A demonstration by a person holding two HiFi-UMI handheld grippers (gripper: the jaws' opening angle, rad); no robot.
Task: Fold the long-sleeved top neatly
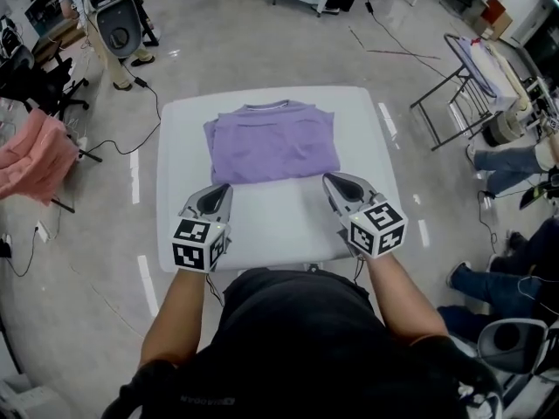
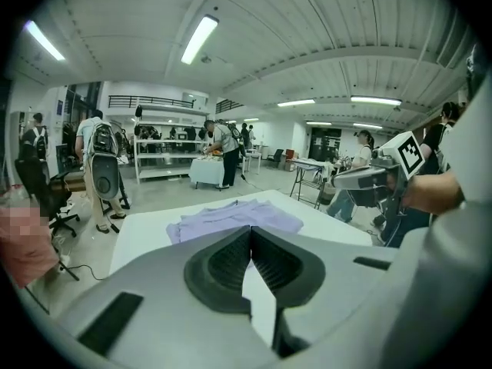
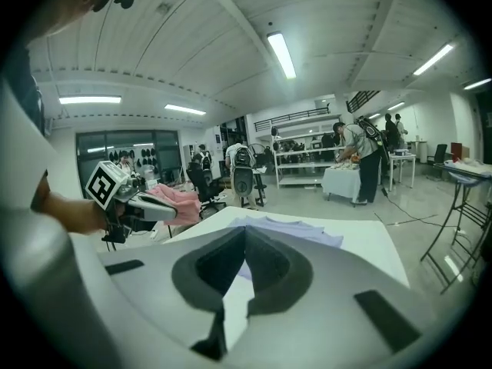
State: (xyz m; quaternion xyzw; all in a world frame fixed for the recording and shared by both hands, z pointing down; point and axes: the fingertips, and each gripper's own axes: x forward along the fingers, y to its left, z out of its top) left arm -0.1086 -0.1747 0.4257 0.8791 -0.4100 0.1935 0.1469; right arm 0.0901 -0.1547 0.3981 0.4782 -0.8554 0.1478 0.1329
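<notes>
The purple top [image 1: 272, 142] is lying crosswise just ahead of the left gripper [image 1: 224, 188] and right gripper [image 1: 327, 178], equally near both; their fingers are clenching nothing.

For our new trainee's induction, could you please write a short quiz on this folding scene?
1. True or false: the purple top lies folded on the white table.
2. The left gripper's jaws are: A wide open; B shut and empty; C shut on the top.
3. What colour is the cloth beyond the table, at the head view's left?
Key: 1 true; 2 B; 3 pink.
</notes>
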